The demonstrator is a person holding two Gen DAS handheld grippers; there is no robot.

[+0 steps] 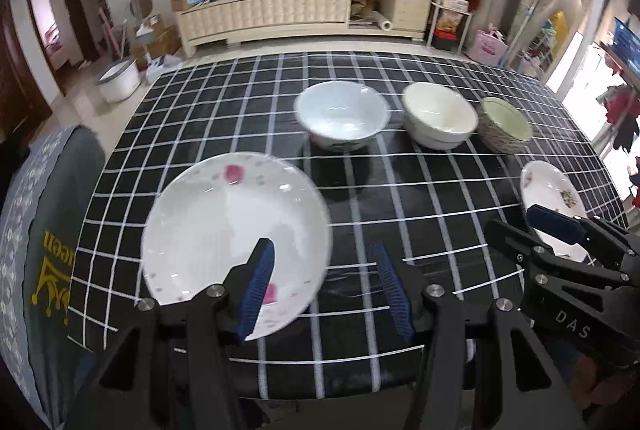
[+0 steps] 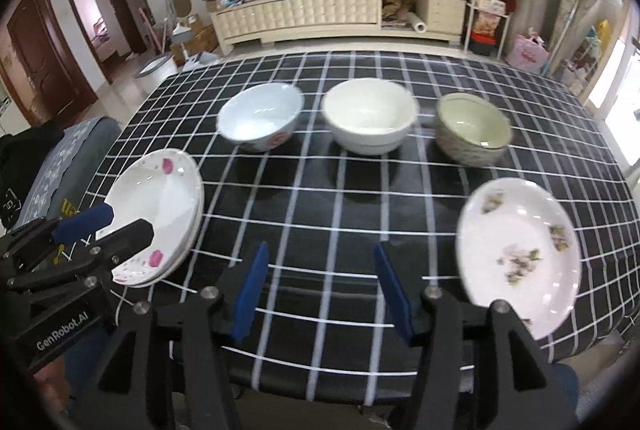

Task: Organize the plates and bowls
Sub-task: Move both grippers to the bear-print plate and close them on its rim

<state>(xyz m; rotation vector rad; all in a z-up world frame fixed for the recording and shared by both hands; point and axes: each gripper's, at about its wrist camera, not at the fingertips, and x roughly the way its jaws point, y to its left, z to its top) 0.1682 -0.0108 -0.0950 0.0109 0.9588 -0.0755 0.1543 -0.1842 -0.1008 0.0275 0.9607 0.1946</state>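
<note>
Crockery sits spread over a table covered with a black cloth crossed by white grid lines [image 2: 320, 214]. Along the far half stand three bowls in a row, apart from one another: a pale blue-white bowl with a red mark on its side [image 2: 260, 120] toward the left edge, a plain cream bowl [image 2: 369, 114] in the middle, and a greenish bowl with a ribbed grey outside [image 2: 472, 128] toward the right edge. From the left wrist view the cream and greenish bowls look almost touching, though from the right wrist view a gap shows between them.

Near the left front corner lies a white plate with pink petal marks [image 1: 236, 234]; the right wrist view shows it resting on a second plate beneath. Near the right front corner lies a white plate with grey-green flower prints [image 2: 518, 254], alone.

Both claws hover over the front edge, each partly spread with nothing between its blue pads. The left gripper [image 1: 326, 290] has one pad over the rim of the pink-petal plate; whether it touches cannot be told. The right gripper [image 2: 326, 294] hangs over bare cloth between the two plates.
</note>
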